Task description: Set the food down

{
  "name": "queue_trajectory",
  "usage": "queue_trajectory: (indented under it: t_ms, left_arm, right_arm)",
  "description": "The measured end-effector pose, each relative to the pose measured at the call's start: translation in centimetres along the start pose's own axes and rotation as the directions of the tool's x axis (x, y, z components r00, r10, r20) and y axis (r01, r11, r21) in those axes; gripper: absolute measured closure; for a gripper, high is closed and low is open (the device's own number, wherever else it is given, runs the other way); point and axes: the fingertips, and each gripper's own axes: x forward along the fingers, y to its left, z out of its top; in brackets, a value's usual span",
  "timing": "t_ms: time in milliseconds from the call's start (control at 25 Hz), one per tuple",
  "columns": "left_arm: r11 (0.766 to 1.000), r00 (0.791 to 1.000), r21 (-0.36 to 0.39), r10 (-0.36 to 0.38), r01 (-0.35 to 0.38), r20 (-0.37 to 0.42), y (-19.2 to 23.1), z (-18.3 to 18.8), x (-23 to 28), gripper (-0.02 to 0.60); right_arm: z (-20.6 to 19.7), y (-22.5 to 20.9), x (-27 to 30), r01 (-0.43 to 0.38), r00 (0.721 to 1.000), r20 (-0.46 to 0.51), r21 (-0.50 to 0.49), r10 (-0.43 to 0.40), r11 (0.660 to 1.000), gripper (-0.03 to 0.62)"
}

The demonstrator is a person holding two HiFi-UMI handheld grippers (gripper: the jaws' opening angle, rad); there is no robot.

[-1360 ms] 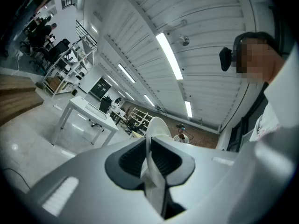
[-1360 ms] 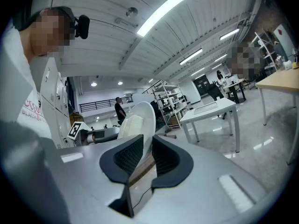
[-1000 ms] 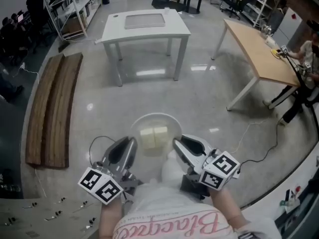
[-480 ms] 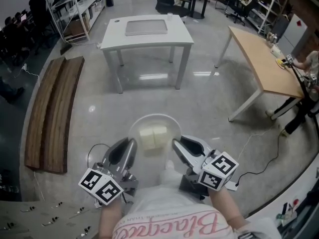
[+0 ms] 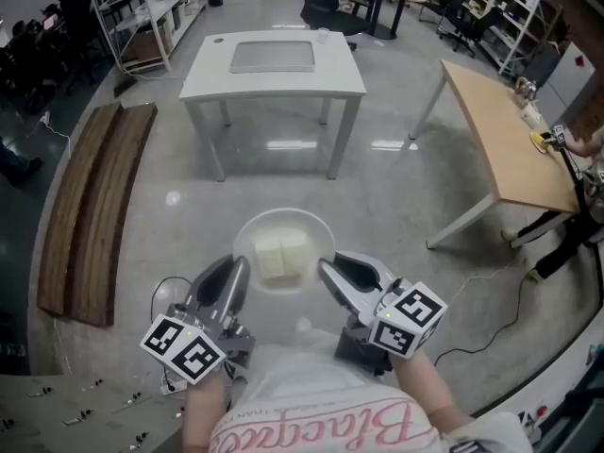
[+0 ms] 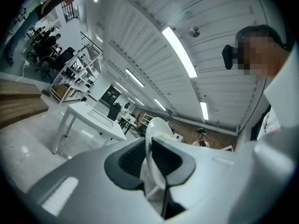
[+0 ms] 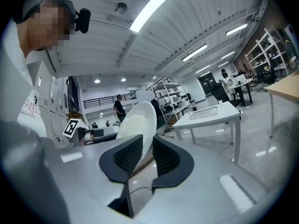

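A white plate carries two pale yellow blocks of food and hangs level above the grey floor, in front of my chest. My left gripper is shut on the plate's left rim, and my right gripper is shut on its right rim. In the left gripper view the plate stands edge-on between the dark pads of the left gripper. The right gripper view shows the plate pinched by the right gripper. A white table with a grey inset top stands ahead.
A wooden-topped table stands at the right with a person beyond it. Long wooden planks lie on the floor at the left. Shelving lines the far left, and cables trail on the floor at the right.
The whole scene has shifted down and nearer in the head view: the white table now sits closer ahead. Both grippers still hold the plate the same way.
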Motion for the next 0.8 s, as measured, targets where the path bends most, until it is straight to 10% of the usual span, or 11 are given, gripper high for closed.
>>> queue_trajectory:
  t_ms: [800]
  left_arm:
    - [0.999, 0.999, -0.034, 0.021, -0.022, -0.033, 1.7, -0.6, 6.8, 0.539]
  right_arm:
    - [1.7, -6.7, 1.5, -0.005, 1.0, -0.005, 0.043, 0.005, 0.999, 0.526]
